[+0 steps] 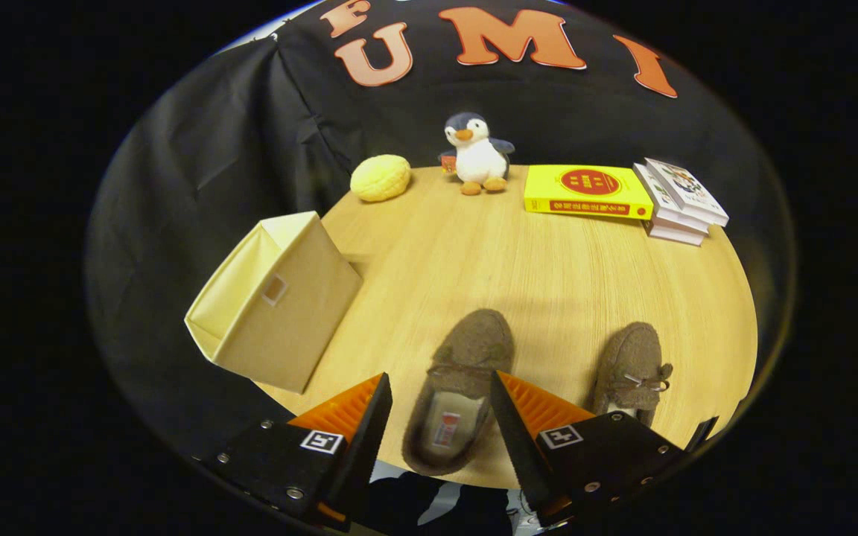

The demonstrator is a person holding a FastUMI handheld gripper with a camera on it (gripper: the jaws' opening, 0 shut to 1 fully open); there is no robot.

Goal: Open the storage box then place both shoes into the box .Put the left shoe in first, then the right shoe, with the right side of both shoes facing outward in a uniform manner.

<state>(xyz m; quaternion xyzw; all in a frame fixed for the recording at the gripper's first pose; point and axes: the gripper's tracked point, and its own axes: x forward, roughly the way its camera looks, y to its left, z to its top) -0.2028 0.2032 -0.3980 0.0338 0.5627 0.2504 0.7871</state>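
— Closest to us is the gripper [440,387], its two orange fingers [351,409] spread wide apart and gripping nothing.

— And what's in the gap?

— The left shoe [459,387], a brown fuzzy slipper lying flat on the wooden table [474,253], toe pointing away from us. Its heel end sits between the fingertips, though I can't tell whether either finger touches it. It looks as if the gripper hangs above it.

— Where's the other one?

— The right shoe [631,365] lies off to the right of the first, well apart from it, also toe-away, with a small bow on top. Its heel is partly hidden behind the right finger's black body.

— The storage box?

— The storage box [272,301] is a beige fabric cube at the table's left edge, ahead of the left finger. It's tilted, and its top looks open, though from here I can't see inside.

— Anything further back?

— Along the far edge: a yellow bun-shaped toy [380,178], a plush penguin [477,152], a yellow book [588,191] lying flat, and a small stack of books [678,201] beside it.
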